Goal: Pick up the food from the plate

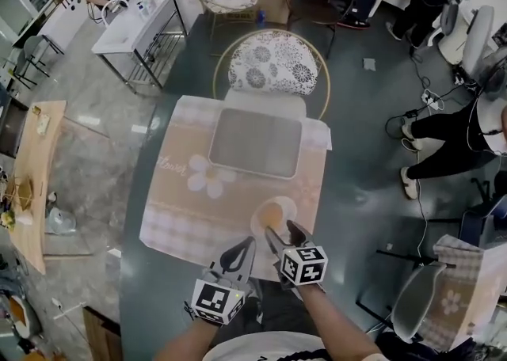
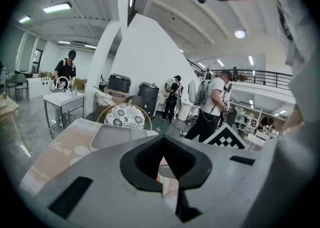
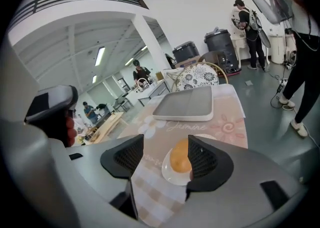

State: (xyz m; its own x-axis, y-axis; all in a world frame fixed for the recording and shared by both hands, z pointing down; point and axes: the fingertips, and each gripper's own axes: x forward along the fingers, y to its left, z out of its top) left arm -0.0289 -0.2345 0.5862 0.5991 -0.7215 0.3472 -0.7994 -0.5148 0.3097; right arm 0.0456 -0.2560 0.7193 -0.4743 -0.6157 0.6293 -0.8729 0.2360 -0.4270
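Note:
A rounded orange-brown piece of food (image 1: 270,214) lies on a small white plate (image 1: 287,205) near the front of a beige patterned tablecloth (image 1: 190,193). My right gripper (image 1: 283,234) hovers just in front of the plate, its jaws open wide and empty. In the right gripper view the food (image 3: 179,156) and the plate (image 3: 172,174) show between the open jaws of my right gripper (image 3: 165,159), close to the right jaw. My left gripper (image 1: 242,250) is held at the cloth's front edge, left of the plate, with its jaws together and empty (image 2: 161,164).
A grey rectangular tray (image 1: 255,142) sits on the cloth beyond the plate. A round wicker chair with a floral cushion (image 1: 272,62) stands at the table's far side. People and furniture fill the room around, and a seated person's legs (image 1: 444,142) are to the right.

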